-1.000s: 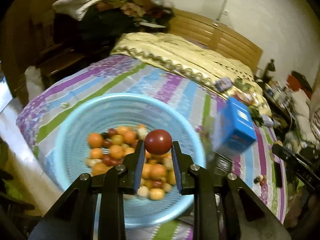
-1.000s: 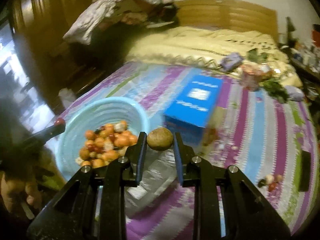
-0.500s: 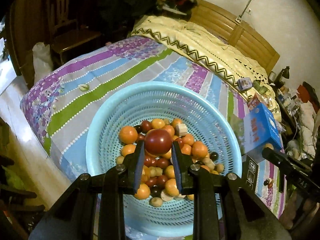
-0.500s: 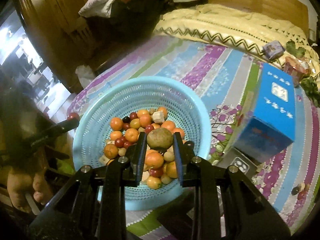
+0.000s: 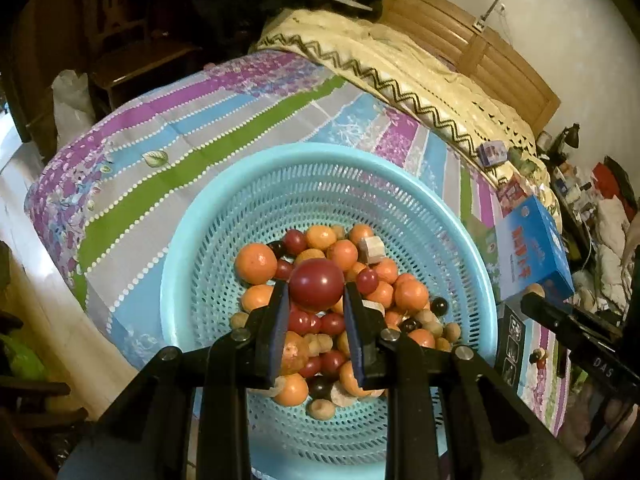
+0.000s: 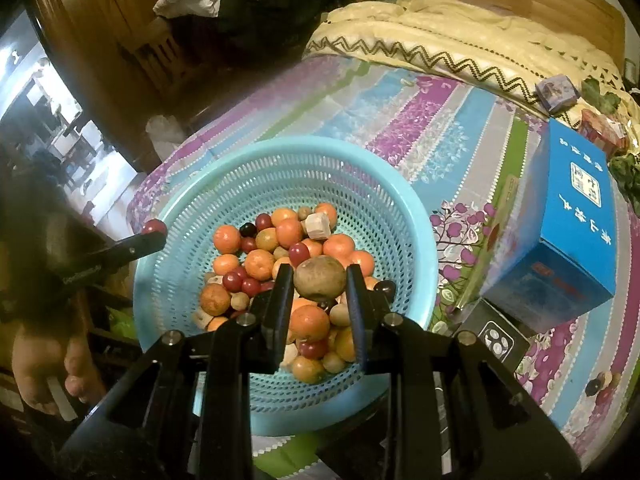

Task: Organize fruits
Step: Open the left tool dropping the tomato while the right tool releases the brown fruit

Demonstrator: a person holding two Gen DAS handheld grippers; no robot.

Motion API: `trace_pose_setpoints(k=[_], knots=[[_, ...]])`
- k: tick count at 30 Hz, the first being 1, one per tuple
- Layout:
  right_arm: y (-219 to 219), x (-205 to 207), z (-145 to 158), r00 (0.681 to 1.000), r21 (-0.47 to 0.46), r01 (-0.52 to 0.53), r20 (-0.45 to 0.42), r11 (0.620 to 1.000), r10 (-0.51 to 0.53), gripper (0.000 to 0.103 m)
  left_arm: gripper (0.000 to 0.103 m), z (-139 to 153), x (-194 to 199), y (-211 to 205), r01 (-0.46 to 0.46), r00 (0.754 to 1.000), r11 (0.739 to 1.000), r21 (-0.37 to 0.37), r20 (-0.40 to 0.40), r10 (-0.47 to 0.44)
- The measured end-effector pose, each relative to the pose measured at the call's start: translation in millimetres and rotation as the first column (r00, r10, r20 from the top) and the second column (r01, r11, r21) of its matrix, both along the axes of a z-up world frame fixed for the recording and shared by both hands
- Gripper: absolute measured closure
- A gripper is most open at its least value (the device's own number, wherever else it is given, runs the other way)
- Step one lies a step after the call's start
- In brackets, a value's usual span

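A light blue perforated basket (image 5: pixel 224 240) (image 6: pixel 384 200) sits on the striped bedspread, holding several orange, red, dark and brown fruits (image 5: pixel 256 262) (image 6: pixel 260 264). My left gripper (image 5: pixel 316 290) is shut on a dark red round fruit (image 5: pixel 316 282) and hangs over the pile in the basket. My right gripper (image 6: pixel 319 280) is shut on a brown kiwi-like fruit (image 6: pixel 319 276), also above the pile. In the right wrist view the left gripper's fingertips (image 6: pixel 154 226) with the red fruit show over the basket's left rim. The right gripper's fingers (image 5: pixel 560 316) enter the left wrist view from the right.
A blue carton (image 6: pixel 568 216) (image 5: pixel 532 248) and a dark box (image 6: pixel 496 336) stand right of the basket. A few loose fruits (image 6: pixel 600 384) lie on the bedspread at the right. A cream blanket (image 6: pixel 440 36) covers the bed's far end. A bare foot (image 6: pixel 48 356) is at lower left.
Both grippers have swung from the carton side over the basket and sunk towards the pile, each still shut on its fruit. The basket now fills the middle of both views.
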State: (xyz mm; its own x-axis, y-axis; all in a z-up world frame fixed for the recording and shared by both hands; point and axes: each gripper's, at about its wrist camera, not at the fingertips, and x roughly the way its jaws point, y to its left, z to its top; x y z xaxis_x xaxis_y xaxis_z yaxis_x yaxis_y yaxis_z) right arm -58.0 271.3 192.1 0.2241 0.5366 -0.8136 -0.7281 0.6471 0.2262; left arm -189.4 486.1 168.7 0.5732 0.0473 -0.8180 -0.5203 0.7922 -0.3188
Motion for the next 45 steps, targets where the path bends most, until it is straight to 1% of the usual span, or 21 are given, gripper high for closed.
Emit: trace_pose_setpoints(k=[5, 10, 26, 27, 28, 29, 30, 31, 32, 34, 39, 45], knots=[[3.6, 1.7, -4.4, 1.000, -0.011, -0.011, -0.006, 1.000, 0.011, 0.076, 0.076, -5.4, 3.9, -0.9, 0.026, 1.000, 0.999, -0.025, -0.014, -0.026], [5.5, 0.8, -6.8, 1.000, -0.016, -0.023, -0.012, 1.000, 0.022, 0.076, 0.076, -11.0, 5.2, -2.5, 0.037, 0.999, 0.999, -0.034, -0.027, -0.038], [5.6, 1.8, -13.6, 1.000, -0.015, -0.021, -0.023, 1.000, 0.021, 0.075, 0.076, -18.9, 9.6, -4.7, 0.045, 0.998, 0.998, -0.041, -0.048, -0.047], [5.5, 2.0, -14.0, 1.000, -0.015, -0.020, -0.022, 1.000, 0.020, 0.075, 0.074, -19.8, 10.3, -4.8, 0.045, 0.997, 0.998, -0.044, -0.052, -0.048], [5.1, 2.3, -14.4, 1.000, -0.016, -0.021, -0.022, 1.000, 0.021, 0.075, 0.064, -21.1, 10.6, -5.9, 0.046, 0.997, 0.998, -0.044, -0.056, -0.049], [5.3, 2.1, -14.7, 0.999, -0.016, -0.022, -0.023, 1.000, 0.022, 0.075, 0.050, -21.6, 10.6, -7.0, 0.046, 0.997, 0.998, -0.039, -0.058, -0.048], [5.2, 2.1, -14.2, 1.000, -0.016, -0.022, -0.022, 1.000, 0.021, 0.074, 0.044, -21.4, 10.3, -8.2, 0.044, 0.997, 0.999, -0.028, -0.056, -0.046], [5.5, 2.3, -13.9, 1.000, -0.015, -0.021, -0.021, 1.000, 0.020, 0.066, 0.037, -21.4, 10.0, -8.6, 0.044, 0.998, 0.999, -0.024, -0.054, -0.045], [5.7, 2.3, -13.7, 1.000, -0.014, -0.019, -0.020, 1.000, 0.018, 0.055, 0.034, -21.2, 9.8, -9.2, 0.044, 0.998, 0.999, -0.020, -0.051, -0.045], [3.7, 2.4, -13.5, 1.000, -0.011, -0.013, -0.007, 1.000, 0.013, 0.049, 0.034, -21.6, 9.5, -9.6, 0.041, 0.998, 0.999, -0.019, -0.049, -0.042], [2.2, 3.5, -14.8, 1.000, -0.009, -0.016, -0.009, 1.000, 0.016, 0.049, 0.034, -24.5, 10.7, -8.0, 0.038, 0.998, 0.999, -0.032, -0.051, -0.040], [2.2, 3.7, -14.9, 1.000, -0.011, -0.008, -0.012, 1.000, 0.008, 0.049, 0.034, -24.8, 10.8, -7.7, 0.038, 0.998, 0.999, -0.031, -0.050, -0.040]])
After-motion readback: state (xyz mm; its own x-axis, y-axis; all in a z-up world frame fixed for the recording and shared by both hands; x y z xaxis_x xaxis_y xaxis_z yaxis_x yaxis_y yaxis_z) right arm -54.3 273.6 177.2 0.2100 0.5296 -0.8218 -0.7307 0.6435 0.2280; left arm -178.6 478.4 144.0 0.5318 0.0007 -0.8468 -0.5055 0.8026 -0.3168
